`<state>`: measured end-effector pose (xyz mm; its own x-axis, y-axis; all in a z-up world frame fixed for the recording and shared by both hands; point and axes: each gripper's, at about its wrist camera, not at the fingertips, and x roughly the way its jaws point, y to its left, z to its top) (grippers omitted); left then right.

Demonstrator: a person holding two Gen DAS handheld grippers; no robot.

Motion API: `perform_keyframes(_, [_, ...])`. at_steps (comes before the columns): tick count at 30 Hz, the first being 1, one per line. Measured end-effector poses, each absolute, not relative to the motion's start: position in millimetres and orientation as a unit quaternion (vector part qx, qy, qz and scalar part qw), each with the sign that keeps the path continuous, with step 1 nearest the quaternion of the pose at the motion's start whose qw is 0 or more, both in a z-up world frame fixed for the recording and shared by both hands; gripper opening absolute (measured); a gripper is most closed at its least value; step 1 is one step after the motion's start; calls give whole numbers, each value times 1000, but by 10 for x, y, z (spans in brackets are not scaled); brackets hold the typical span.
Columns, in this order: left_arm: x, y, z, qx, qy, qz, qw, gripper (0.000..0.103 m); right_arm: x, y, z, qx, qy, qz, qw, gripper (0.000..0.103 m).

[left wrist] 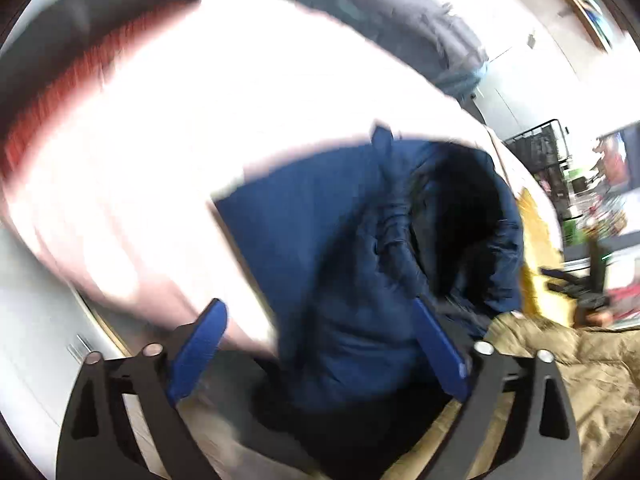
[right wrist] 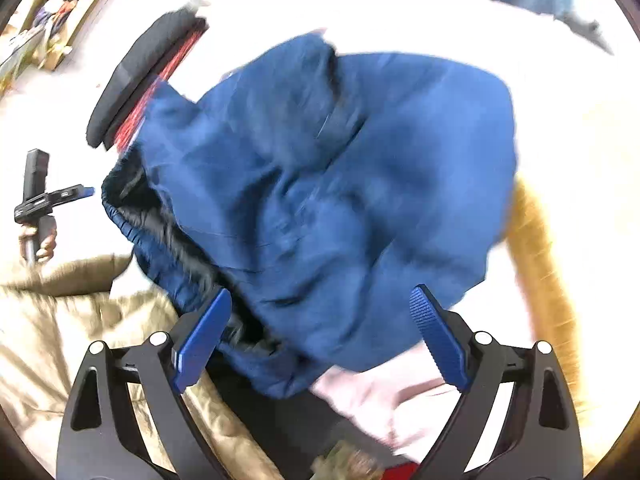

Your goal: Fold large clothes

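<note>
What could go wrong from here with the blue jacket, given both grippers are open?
The blue jacket lies bunched, its dark lining exposed; a fold made now may trap wrinkles. The right gripper sits open over the hem, so closing could catch several layers. The tan garment alongside might get grabbed too.

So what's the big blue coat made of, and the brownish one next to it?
The blue coat looks like smooth woven fabric, maybe nylon, matte and softly creased, with a dark fuzzy lining at its opening. The tan coat looks shinier and puffy, probably padded synthetic. Blur leaves both uncertain.
</note>
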<state>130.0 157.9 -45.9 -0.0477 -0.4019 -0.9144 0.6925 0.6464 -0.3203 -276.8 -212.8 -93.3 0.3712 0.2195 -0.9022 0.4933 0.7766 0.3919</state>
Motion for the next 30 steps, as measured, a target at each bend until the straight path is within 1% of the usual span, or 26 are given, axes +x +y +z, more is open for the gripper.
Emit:
perform_keyframes(2, [1610, 1365, -433, 139, 574, -399, 701, 95, -2858, -2405, -732, 320, 528, -145, 773, 90])
perform_keyframes(3, [1712, 1270, -453, 138, 571, -401, 702, 95, -2841, -2576, -718, 320, 523, -169, 772, 90])
perform_keyframes(5, [1974, 845, -585, 134, 565, -426, 694, 95, -2651, -2826, -760, 294, 531, -235, 759, 90])
perform_keyframes(6, [2079, 537, -723, 138, 565, -436, 687, 95, -2532, -2970, -844, 283, 545, -260, 745, 90])
perform_keyframes(8, [2227, 168, -1035, 154, 585, -436, 666, 95, -2433, -3230, -1043, 266, 559, -311, 721, 90])
perform_keyframes(9, [2218, -87, -1258, 170, 606, -441, 640, 95, -2425, -3325, -1141, 275, 558, -322, 714, 90])
perform_keyframes(12, [1948, -526, -1664, 224, 628, -462, 585, 95, -2317, -3434, -1509, 340, 551, -331, 687, 90])
perform_keyframes(13, [1798, -570, -1775, 232, 631, -467, 575, 95, -2313, -3467, -1617, 365, 549, -326, 677, 88])
perform_keyframes(14, [1667, -559, -1860, 227, 634, -471, 569, 94, -2335, -3457, -1769, 397, 547, -318, 665, 74])
perform_keyframes(15, [1611, -533, -1914, 211, 642, -475, 563, 89, -2321, -3420, -1870, 403, 548, -318, 660, 57])
perform_keyframes(16, [1564, -454, -1955, 182, 654, -472, 562, 85, -2320, -3330, -1926, 399, 552, -320, 659, 48])
perform_keyframes(17, [1560, -401, -1959, 165, 660, -471, 561, 72, -2301, -3208, -1924, 383, 552, -318, 669, 33])
perform_keyframes(18, [1561, -353, -1931, 146, 666, -475, 557, 54, -2270, -3103, -1884, 360, 553, -318, 681, 26])
perform_keyframes(19, [1552, -268, -1844, 135, 667, -480, 554, 47, -2228, -2993, -1780, 329, 552, -323, 695, 23])
perform_keyframes(21, [1502, -179, -1688, 150, 655, -480, 564, 19, -2192, -2905, -1541, 315, 536, -327, 712, 15])
perform_keyframes(23, [1546, -111, -1421, 140, 640, -490, 575, 11, -2181, -2885, -1204, 329, 499, -319, 736, 13])
perform_keyframes(24, [1580, -79, -1253, 131, 630, -498, 581, 10, -2163, -2895, -979, 335, 477, -310, 751, 13])
perform_keyframes(28, [1682, -1, -628, 132, 583, -508, 620, 8, -2042, -2916, -107, 329, 391, -283, 811, 10])
perform_keyframes(30, [1758, 87, -235, 112, 548, -516, 649, 7, -2009, -2851, 407, 331, 337, -254, 844, 10])
